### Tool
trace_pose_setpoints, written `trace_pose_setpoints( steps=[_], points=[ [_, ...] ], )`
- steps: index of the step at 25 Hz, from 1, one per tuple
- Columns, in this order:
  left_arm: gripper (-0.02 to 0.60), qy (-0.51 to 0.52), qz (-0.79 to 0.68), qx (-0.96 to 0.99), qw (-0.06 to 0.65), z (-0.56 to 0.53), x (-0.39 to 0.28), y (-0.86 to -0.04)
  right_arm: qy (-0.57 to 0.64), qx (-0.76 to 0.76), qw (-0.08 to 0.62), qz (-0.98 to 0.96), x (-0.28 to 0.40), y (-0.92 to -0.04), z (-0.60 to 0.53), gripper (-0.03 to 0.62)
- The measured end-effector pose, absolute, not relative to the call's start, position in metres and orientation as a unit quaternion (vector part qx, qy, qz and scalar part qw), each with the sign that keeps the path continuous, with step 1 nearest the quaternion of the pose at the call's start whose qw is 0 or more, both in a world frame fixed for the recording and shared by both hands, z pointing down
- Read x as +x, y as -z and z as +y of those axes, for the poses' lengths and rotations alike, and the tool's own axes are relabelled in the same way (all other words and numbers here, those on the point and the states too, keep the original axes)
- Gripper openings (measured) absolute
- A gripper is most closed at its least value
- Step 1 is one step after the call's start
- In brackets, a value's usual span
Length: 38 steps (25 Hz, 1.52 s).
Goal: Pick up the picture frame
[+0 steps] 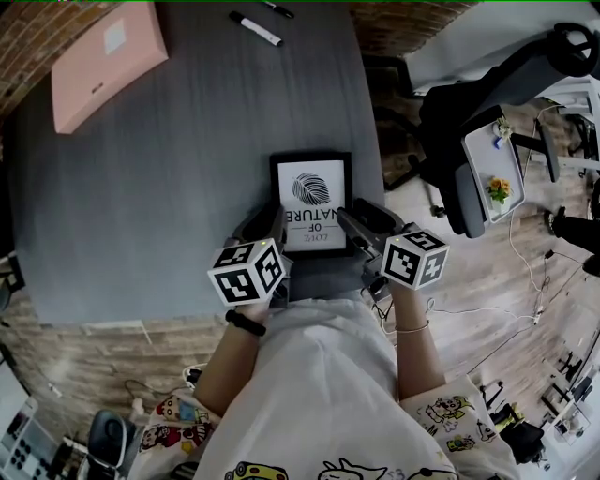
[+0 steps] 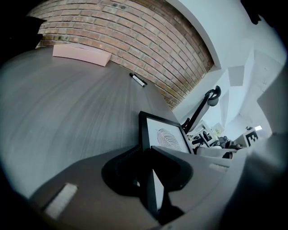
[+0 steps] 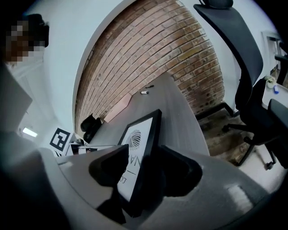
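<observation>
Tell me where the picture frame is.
Head view: the picture frame is at the grey table's near right corner, its near corners between the jaws of the left gripper and right gripper.

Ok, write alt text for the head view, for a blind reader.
A black picture frame with a fingerprint print lies near the table's front edge, the left claw shut on its left side, the right claw astride its right side. A pink box and two markers lie farther back.
</observation>
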<state>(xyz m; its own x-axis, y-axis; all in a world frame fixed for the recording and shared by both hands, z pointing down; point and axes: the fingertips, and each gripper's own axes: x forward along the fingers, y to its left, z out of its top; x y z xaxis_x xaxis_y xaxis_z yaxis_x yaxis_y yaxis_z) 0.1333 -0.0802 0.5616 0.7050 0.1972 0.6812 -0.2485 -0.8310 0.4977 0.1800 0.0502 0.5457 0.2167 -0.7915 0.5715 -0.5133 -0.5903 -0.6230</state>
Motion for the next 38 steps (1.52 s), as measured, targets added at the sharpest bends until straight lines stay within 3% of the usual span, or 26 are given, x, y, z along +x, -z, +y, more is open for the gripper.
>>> trace_pose_setpoints(
  steps=[10,24,32,38],
  points=[
    [0.083,-0.387,-0.003,0.867,0.313,-0.081,0.132,-0.560,0.522,-0.696,0.201,0.450,0.175,-0.549,0.037,0.202],
    [0.083,-0.393,0.018,0.850,0.351,-0.080,0.133,-0.561,0.570,-0.565,0.324,0.501,0.167,-0.535,0.002,0.161],
    [0.083,-0.402,0.025,0.836,0.373,-0.076,0.132,-0.566,0.575,-0.564,0.321,0.499,0.169,-0.539,-0.004,0.132],
    [0.086,-0.400,0.024,0.832,0.383,-0.077,0.132,-0.567,0.578,-0.587,0.298,0.482,0.172,-0.550,0.003,0.052]
  ],
)
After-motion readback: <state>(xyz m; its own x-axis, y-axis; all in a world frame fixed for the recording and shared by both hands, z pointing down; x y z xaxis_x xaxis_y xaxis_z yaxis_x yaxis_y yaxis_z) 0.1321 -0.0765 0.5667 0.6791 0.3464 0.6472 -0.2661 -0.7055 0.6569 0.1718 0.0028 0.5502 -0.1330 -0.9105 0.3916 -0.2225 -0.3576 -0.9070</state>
